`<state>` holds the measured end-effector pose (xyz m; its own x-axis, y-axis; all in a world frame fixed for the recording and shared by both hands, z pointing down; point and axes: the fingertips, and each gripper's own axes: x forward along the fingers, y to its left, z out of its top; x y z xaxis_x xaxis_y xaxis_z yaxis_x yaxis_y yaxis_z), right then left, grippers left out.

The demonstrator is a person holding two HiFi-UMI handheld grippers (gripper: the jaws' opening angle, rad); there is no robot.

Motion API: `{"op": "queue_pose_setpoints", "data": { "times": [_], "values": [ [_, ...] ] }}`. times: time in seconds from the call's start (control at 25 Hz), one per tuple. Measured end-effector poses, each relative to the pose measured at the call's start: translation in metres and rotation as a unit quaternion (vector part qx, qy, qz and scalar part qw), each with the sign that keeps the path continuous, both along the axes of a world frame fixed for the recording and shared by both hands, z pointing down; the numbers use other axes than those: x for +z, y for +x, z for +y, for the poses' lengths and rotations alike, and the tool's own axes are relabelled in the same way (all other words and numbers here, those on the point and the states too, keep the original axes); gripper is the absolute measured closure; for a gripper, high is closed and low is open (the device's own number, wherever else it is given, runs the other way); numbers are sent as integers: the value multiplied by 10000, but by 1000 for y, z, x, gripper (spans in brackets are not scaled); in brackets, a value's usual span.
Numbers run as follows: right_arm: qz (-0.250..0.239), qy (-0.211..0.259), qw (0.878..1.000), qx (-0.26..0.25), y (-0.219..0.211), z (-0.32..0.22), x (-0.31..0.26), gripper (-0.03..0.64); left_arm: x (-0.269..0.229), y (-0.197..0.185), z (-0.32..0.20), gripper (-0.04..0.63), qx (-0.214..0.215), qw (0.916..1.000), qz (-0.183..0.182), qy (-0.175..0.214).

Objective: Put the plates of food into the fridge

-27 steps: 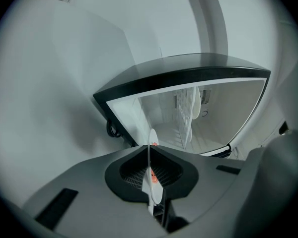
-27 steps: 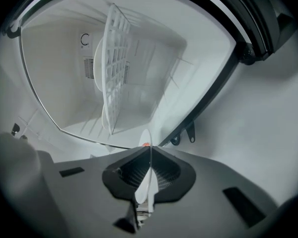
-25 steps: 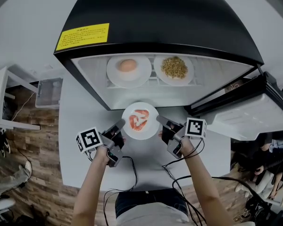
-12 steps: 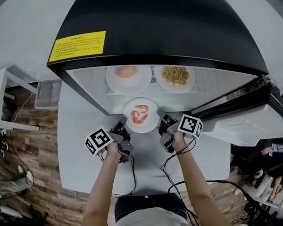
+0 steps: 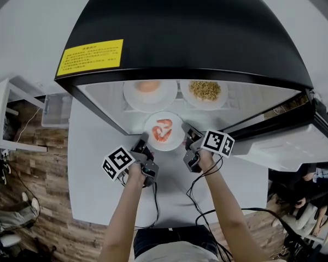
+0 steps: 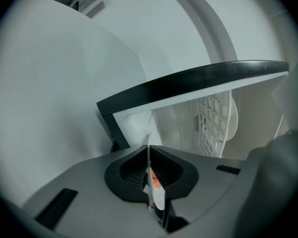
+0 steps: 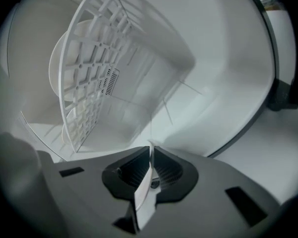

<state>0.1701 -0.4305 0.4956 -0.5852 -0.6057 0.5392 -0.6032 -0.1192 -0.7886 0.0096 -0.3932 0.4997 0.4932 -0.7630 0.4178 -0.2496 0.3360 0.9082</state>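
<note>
— White round plate of red food (image 5: 163, 131): where is it?
— At the mouth of the open black fridge (image 5: 186, 31), in front of the white wire shelf (image 5: 175, 103) that carries two other plates (image 5: 148, 94), and between the two grippers.
— And the arms?
— Both bare forearms reach forward and converge on it. The left gripper (image 5: 142, 143) has its jaws clenched on the plate's left rim, the right gripper (image 5: 187, 131) on its right rim, with the marker cubes turned outward.

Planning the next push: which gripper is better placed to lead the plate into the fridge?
Right, probably: both clamp the plate, but the right gripper faces the open fridge, the left gripper its frame.
</note>
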Motion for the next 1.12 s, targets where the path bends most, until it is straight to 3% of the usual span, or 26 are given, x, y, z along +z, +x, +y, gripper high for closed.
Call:
{"op": "queue_pose_setpoints", "data": {
  "times": [0.2, 0.44, 0.6, 0.8, 1.12],
  "values": [
    [632, 175, 9977, -193, 6, -4, -3, 592, 1, 1, -4, 577, -93, 9999, 28, -24],
    [1210, 478, 9915, -11, 18, 19, -20, 594, 1, 4, -7, 577, -224, 9997, 108, -55],
    [1433, 739, 9855, -532, -7, 62, -25, 594, 0, 8, -12, 577, -276, 9995, 141, -42],
    [1260, 491, 9812, -1376, -47, 99, -8, 595, -1, 12, -18, 577, -265, 9996, 126, -51],
    [1038, 282, 9829, -1493, -71, 81, -2, 598, -1, 15, -18, 577, -270, 9996, 93, -63]
  ]
}}
